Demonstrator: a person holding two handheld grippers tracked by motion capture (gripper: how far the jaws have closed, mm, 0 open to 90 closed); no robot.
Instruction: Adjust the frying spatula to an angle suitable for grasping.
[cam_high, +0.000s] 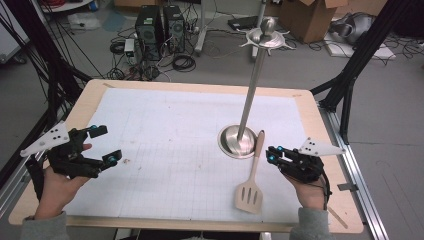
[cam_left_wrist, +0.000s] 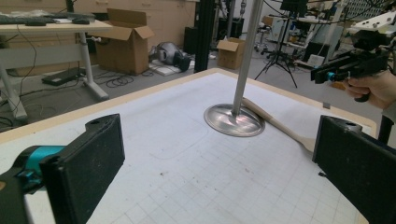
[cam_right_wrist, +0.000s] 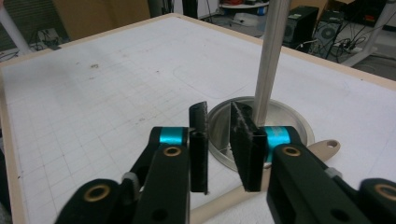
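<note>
We see the wooden spatula (cam_high: 252, 180) lying flat on the white gridded mat (cam_high: 170, 145) that covers the counter (cam_high: 95, 86), its slotted blade toward the person and its handle end resting against the round base (cam_high: 237, 141) of the metal stand (cam_high: 255, 80). The stand's pole rises upright from that base to a hook ring at its top. The right claw (cam_high: 270, 153) sits just to the right of the spatula handle, near it and apart from it in the high view. In the right gripper view the right claw (cam_right_wrist: 218, 140) has its jaws drawn nearly together with a narrow gap left between them; nothing sits in that gap, and the spatula handle (cam_right_wrist: 280, 172) passes beneath and behind the jaws. We cannot tell from that view whether the jaw tips touch the handle. The left claw (cam_high: 105, 145) rests over the left part of the mat, well apart from the spatula, with its jaws spread wide and grasping nothing.
</note>
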